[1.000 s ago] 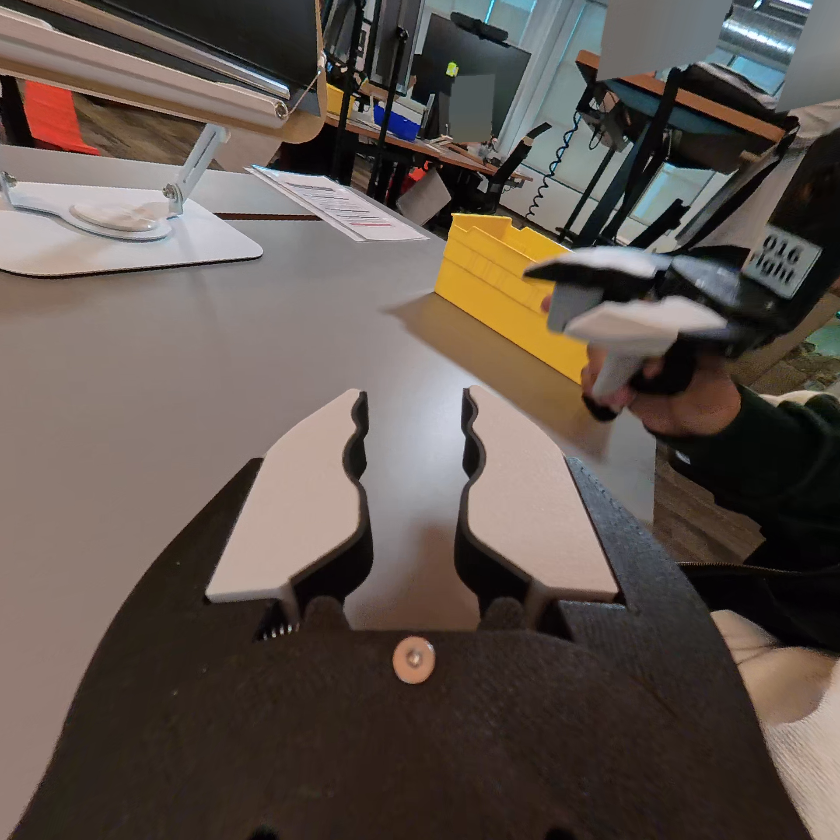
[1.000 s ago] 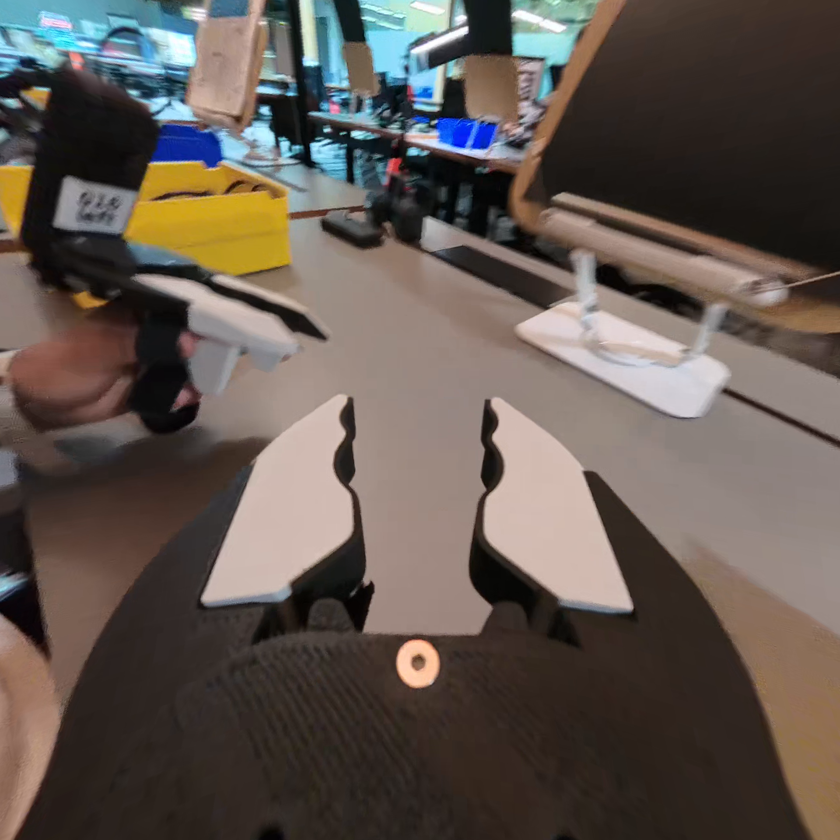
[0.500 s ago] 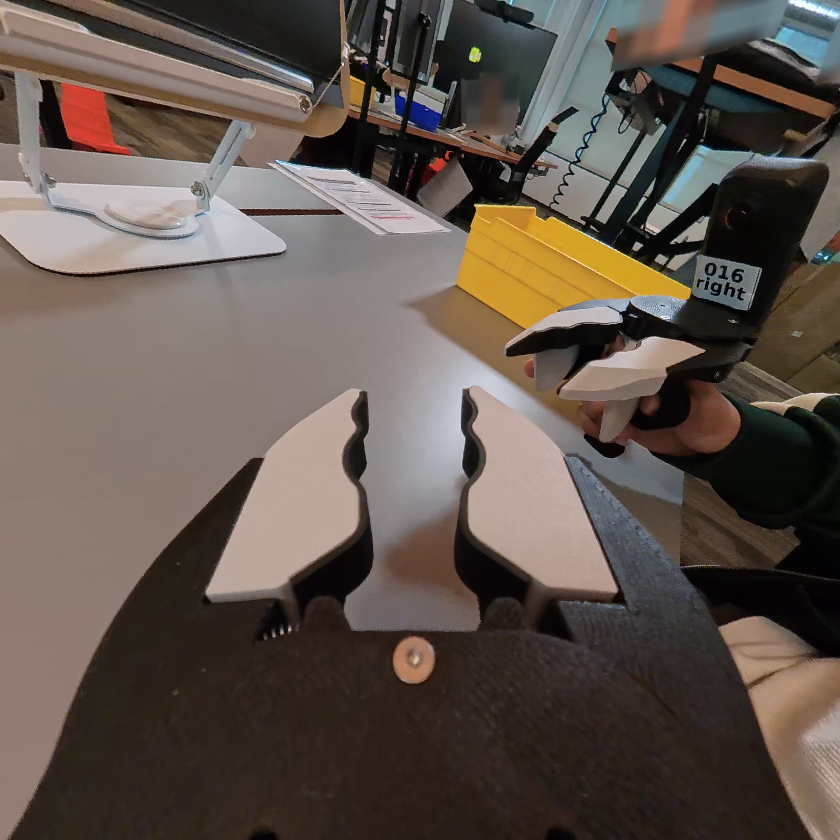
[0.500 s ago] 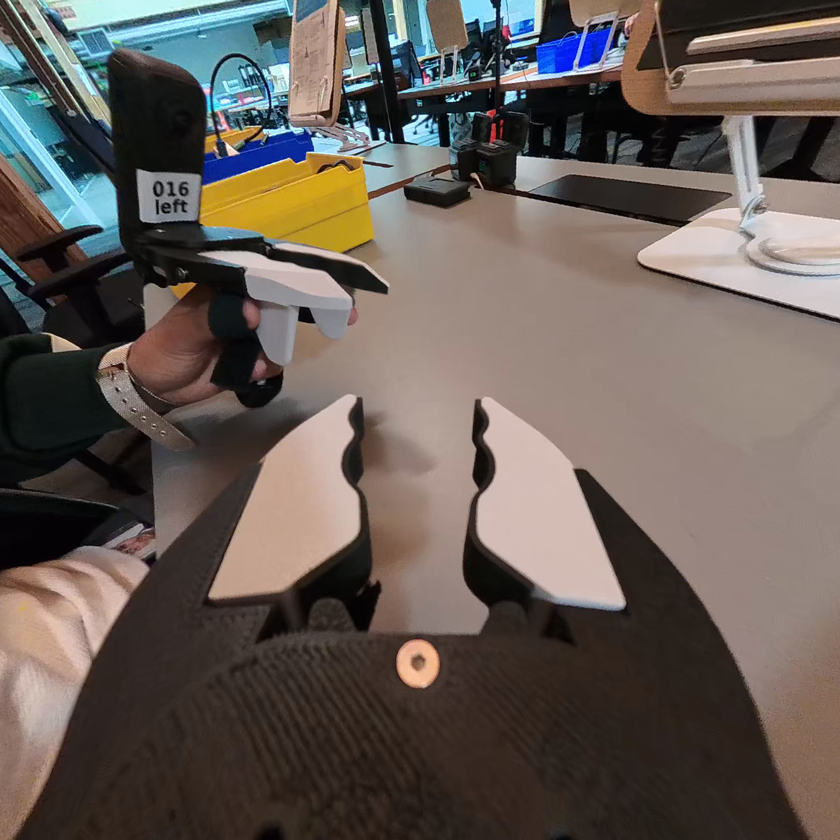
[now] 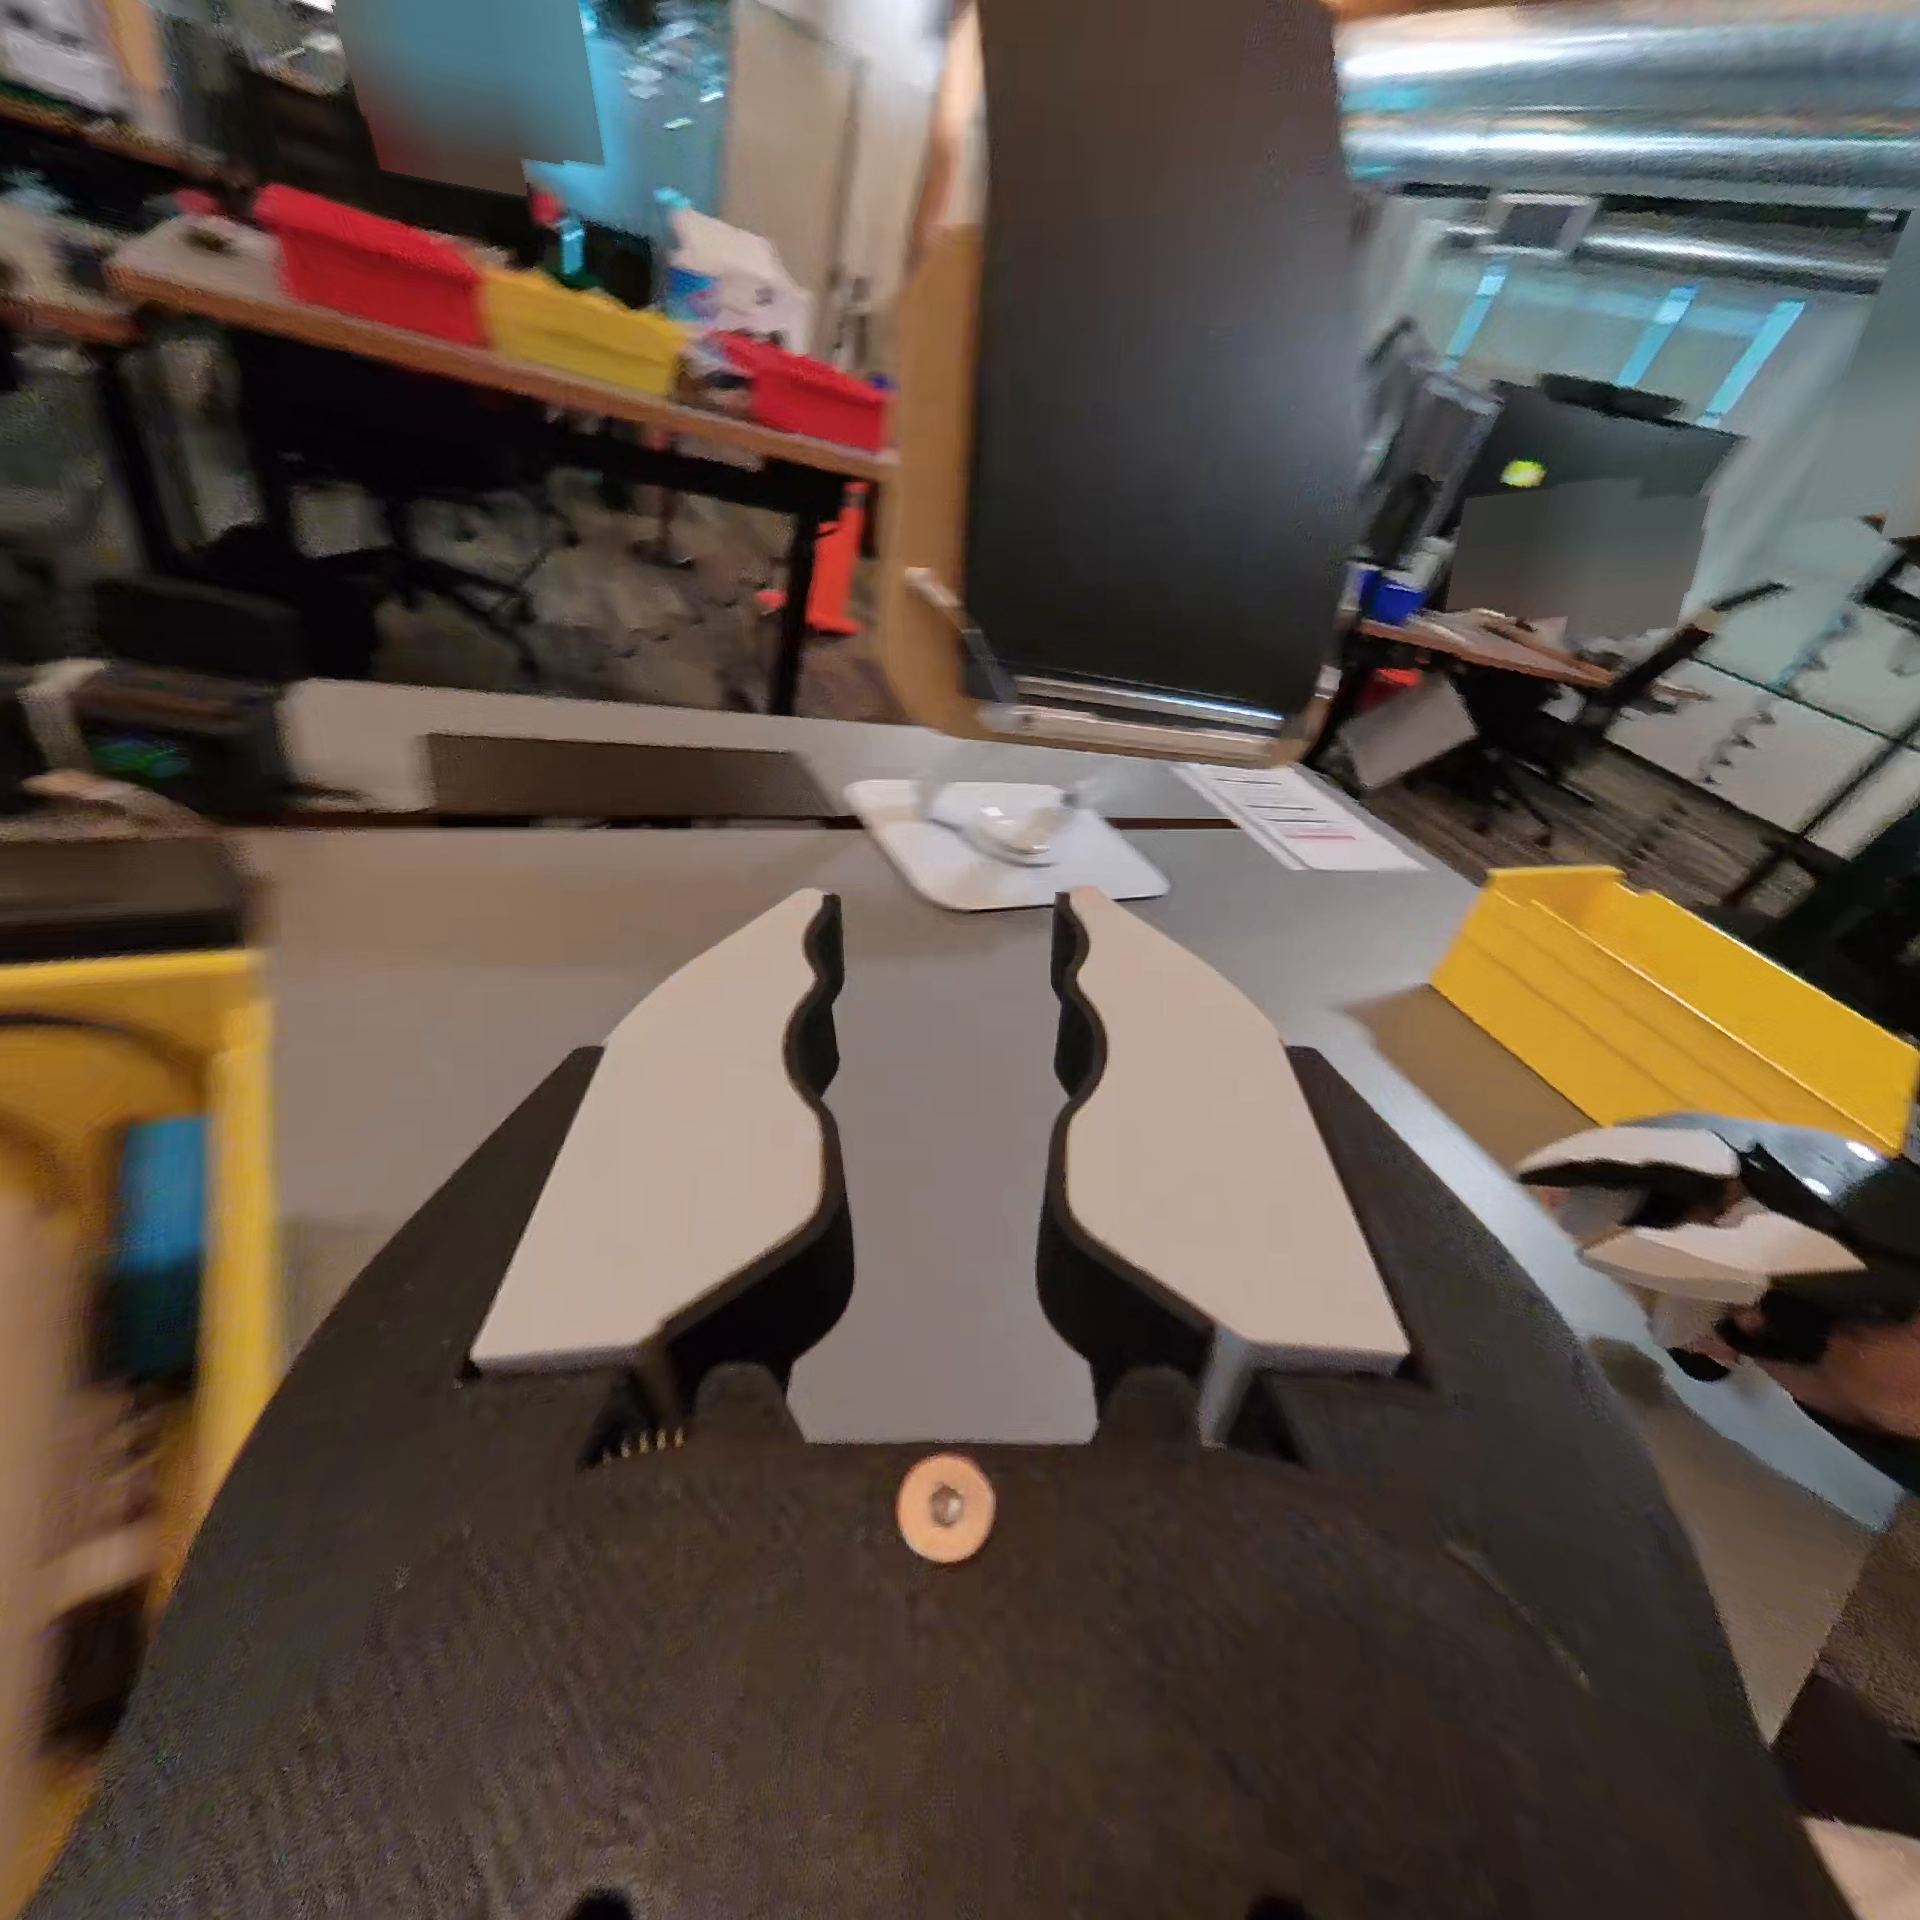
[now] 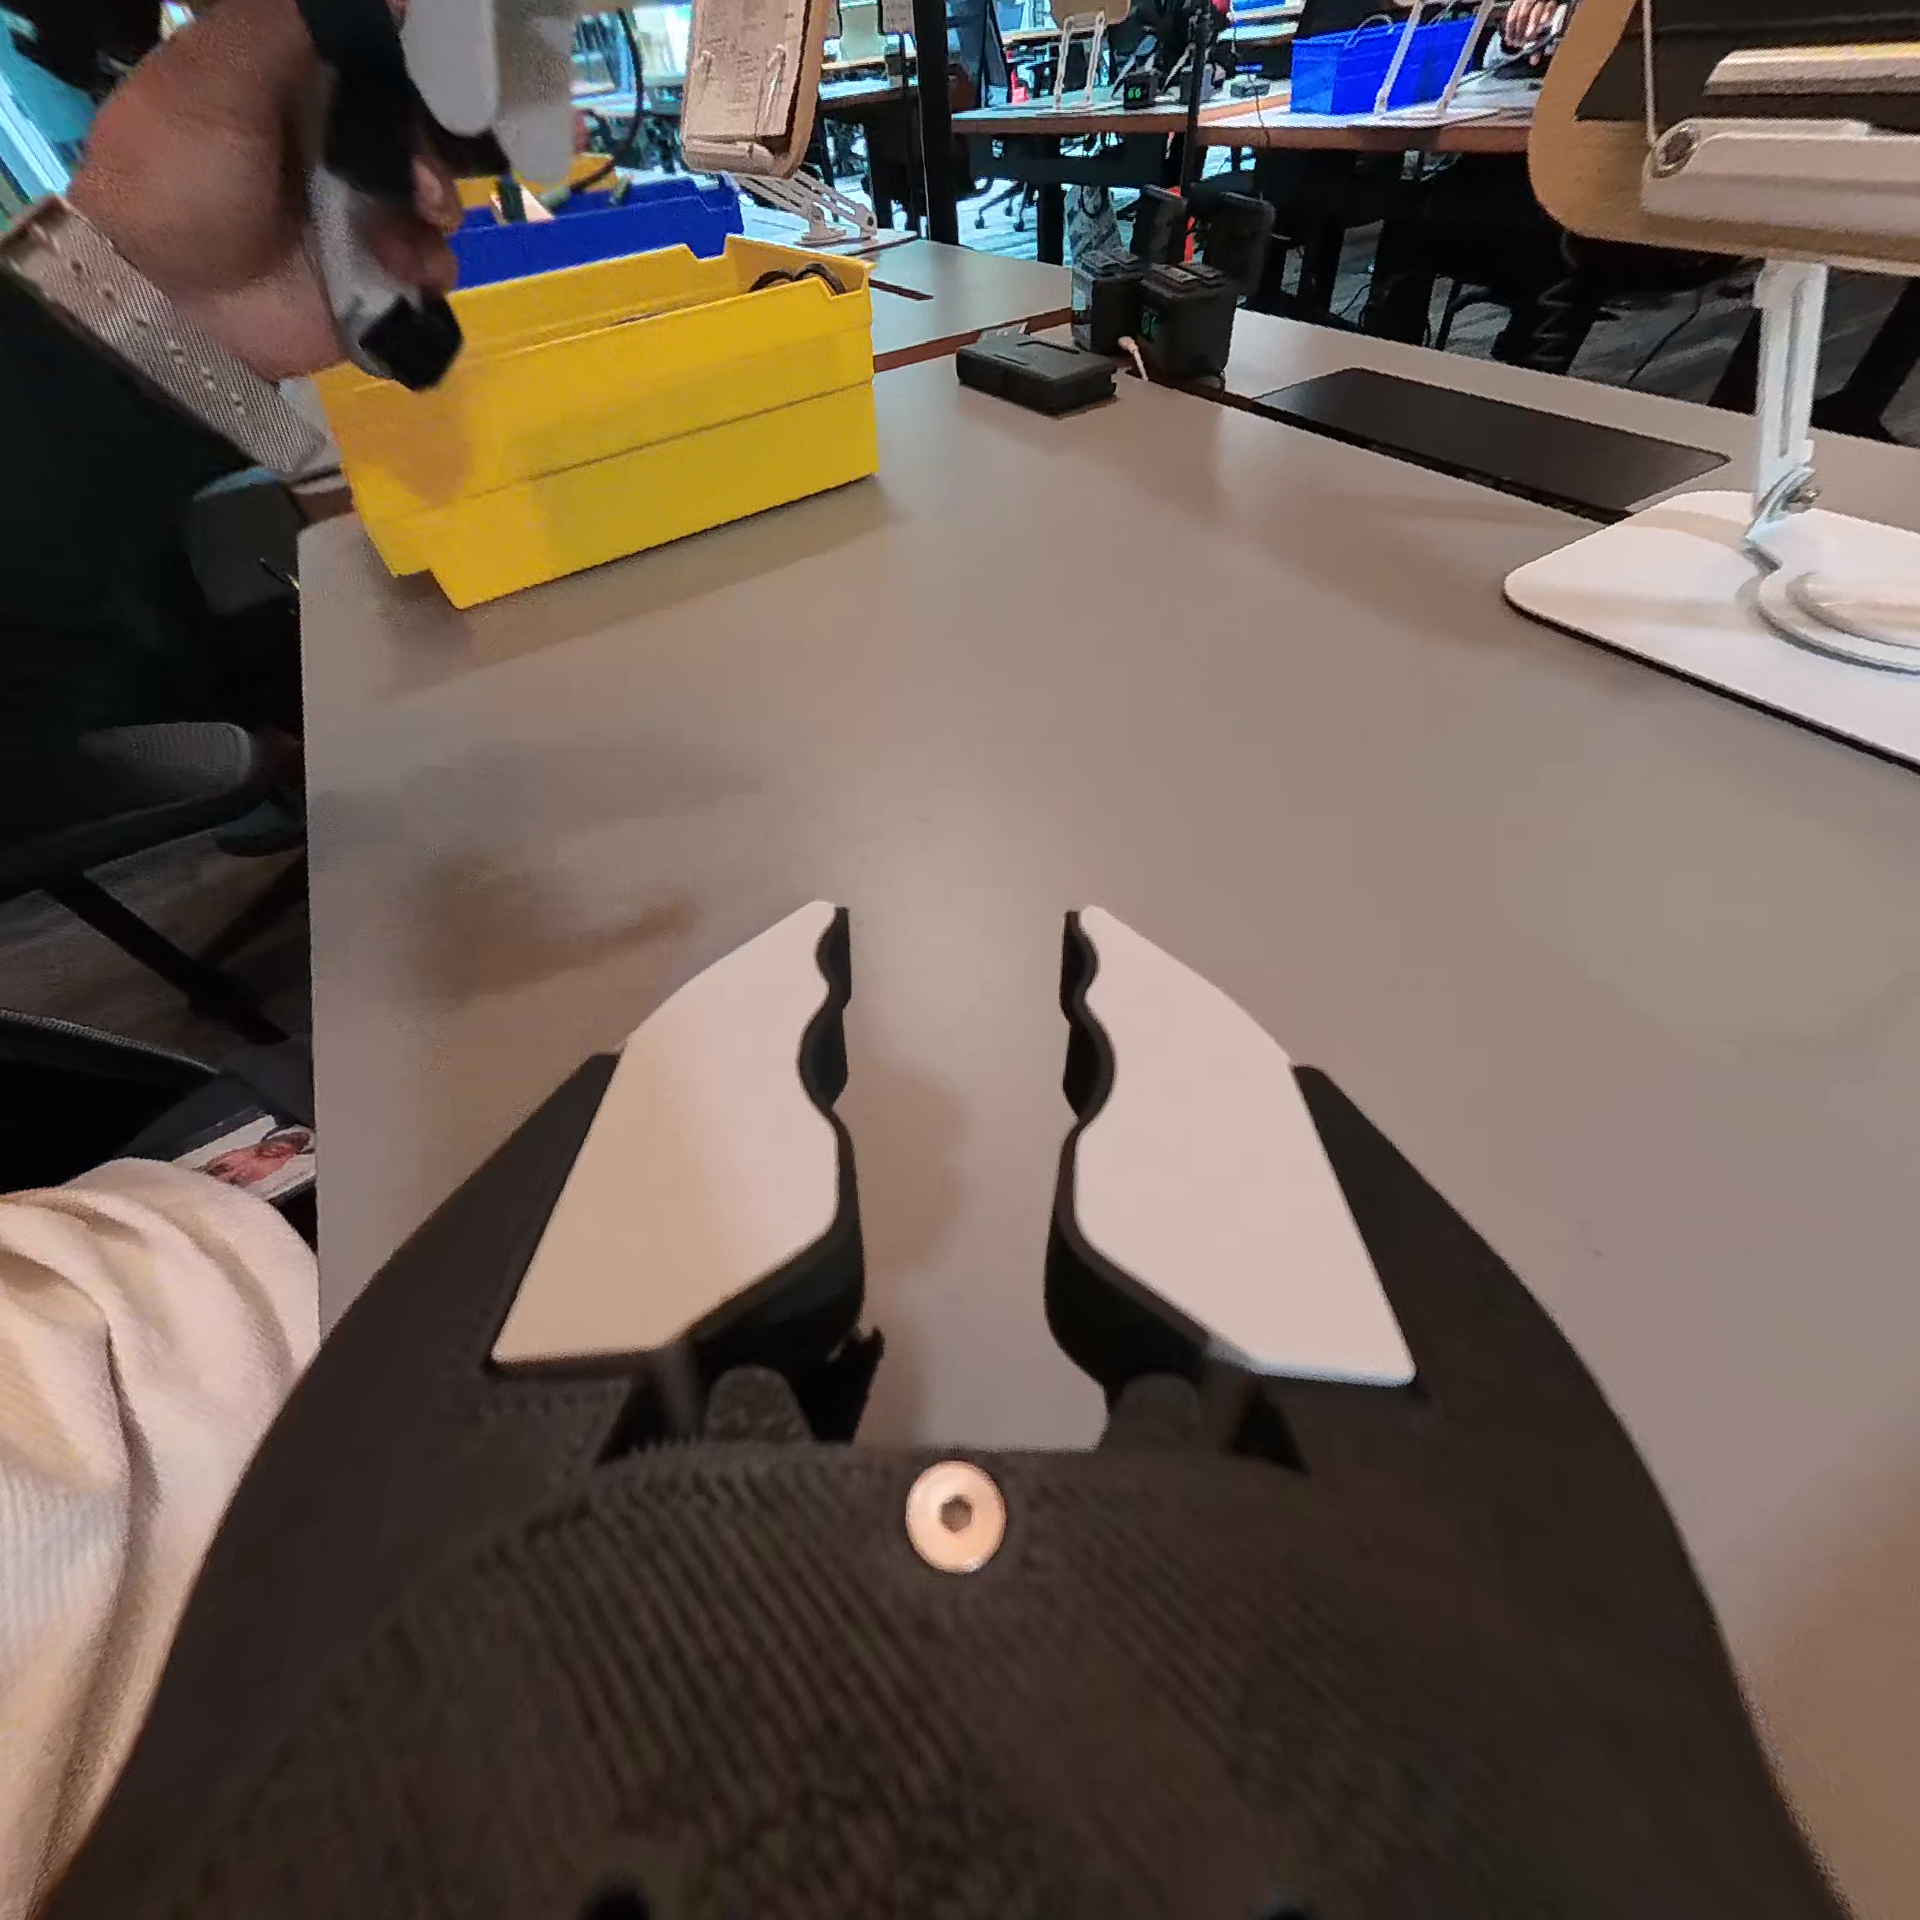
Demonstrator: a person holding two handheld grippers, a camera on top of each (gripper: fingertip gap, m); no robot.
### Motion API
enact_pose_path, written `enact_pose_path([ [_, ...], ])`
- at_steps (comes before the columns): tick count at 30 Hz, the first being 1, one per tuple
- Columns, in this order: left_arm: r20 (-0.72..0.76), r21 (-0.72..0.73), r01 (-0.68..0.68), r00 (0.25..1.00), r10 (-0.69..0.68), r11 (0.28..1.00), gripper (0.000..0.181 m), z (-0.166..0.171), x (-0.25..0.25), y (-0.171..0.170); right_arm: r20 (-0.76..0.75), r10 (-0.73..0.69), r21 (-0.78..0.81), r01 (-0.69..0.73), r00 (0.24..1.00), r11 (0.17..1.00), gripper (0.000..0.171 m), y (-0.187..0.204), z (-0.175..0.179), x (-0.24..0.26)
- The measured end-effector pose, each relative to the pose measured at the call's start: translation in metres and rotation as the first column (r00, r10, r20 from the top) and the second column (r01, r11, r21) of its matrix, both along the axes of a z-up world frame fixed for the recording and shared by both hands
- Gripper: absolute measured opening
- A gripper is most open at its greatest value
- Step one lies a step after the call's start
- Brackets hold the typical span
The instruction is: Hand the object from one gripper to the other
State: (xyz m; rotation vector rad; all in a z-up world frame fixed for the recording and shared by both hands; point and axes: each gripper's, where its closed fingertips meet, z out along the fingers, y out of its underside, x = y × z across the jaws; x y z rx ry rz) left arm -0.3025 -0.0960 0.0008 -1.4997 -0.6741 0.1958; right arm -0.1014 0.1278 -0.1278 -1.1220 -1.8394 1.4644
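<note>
The left gripper (image 5: 943, 940) has its jaws spread apart with nothing between them, only bare grey tabletop (image 5: 623, 997) showing through the gap, and the right gripper (image 6: 954, 940) is the same: jaws apart, empty, poised low over the tabletop's near edge. No object to be handed over sits in either pair of jaws or anywhere on the bare surface; if it is in view at all, it most likely lies in one of the bins, whose contents are too blurred or hidden to identify. To the left of the left gripper is a yellow plastic bin (image 5: 244, 1039), badly blurred, holding something blue and a dark looped shape; the right wrist view shows that gripper raised above this bin, gripped by the person's hand (image 6: 218, 197). A second yellow plastic bin (image 5: 1662, 1018) stands on the right side, near the right gripper's white fingertips. Farther back a white flat-based stand (image 5: 1003, 862) carries a dark screen with a tan wooden edge, and a printed white sheet (image 5: 1299, 826) lies beside it. The risks from here appear to be these: the smear in the left wrist view suggests quick motion, so a reach into the bin could clip its wall or close on the wrong item, and a hurried transfer could release the object before the receiving jaws hold it firmly.
</note>
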Motion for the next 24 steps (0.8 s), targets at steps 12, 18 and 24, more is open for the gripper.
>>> enact_pose_path([
  [12,0.292,-0.300,-0.374,0.839,0.458,0.877,0.029,-0.080,-0.081,-0.201,0.021,-0.009,-0.027,0.010,1.000,1.000,0.037,0.000,-0.004,0.001],
  [18,0.351,-0.432,-0.314,0.805,0.478,0.846,0.034,-0.128,-0.100,-0.203,0.001,-0.059,0.032,0.059,0.998,0.998,0.036,0.011,-0.003,0.014],
  [24,0.482,-0.287,-0.238,0.801,0.355,0.928,0.038,-0.139,-0.105,-0.188,-0.003,-0.084,0.079,0.084,0.996,0.993,0.034,0.016,-0.006,0.018],
])
